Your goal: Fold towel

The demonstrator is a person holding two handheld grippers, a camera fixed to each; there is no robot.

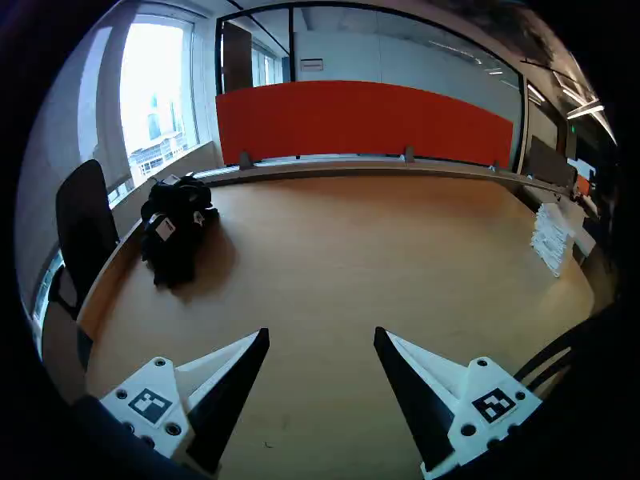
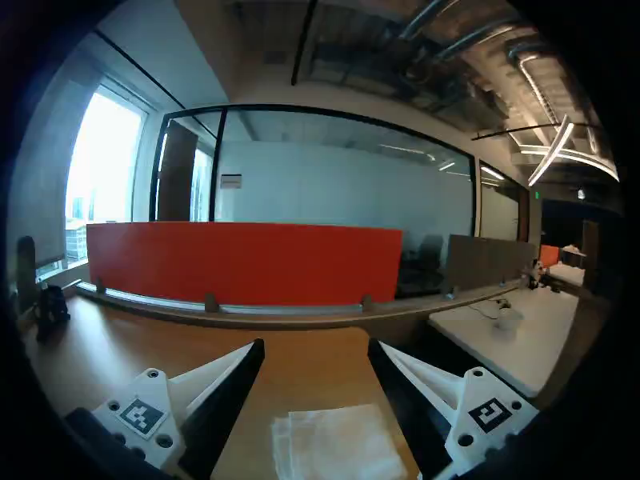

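A white folded towel (image 2: pixel 340 444) lies on the wooden table (image 2: pixel 312 364) in the right gripper view, low between the fingers of my right gripper (image 2: pixel 314 346), which hovers open above it. In the left gripper view my left gripper (image 1: pixel 322 336) is open over bare wood of the table (image 1: pixel 352 240), nothing between its fingers. A stack of white towels (image 1: pixel 552 236) sits at that table's far right edge.
A black bag (image 1: pixel 174 228) with tags lies at the table's left side, next to a dark office chair (image 1: pixel 80 224). An orange divider screen (image 1: pixel 360 120) runs along the far edge. A white desk (image 2: pixel 520 336) with a small cup stands to the right.
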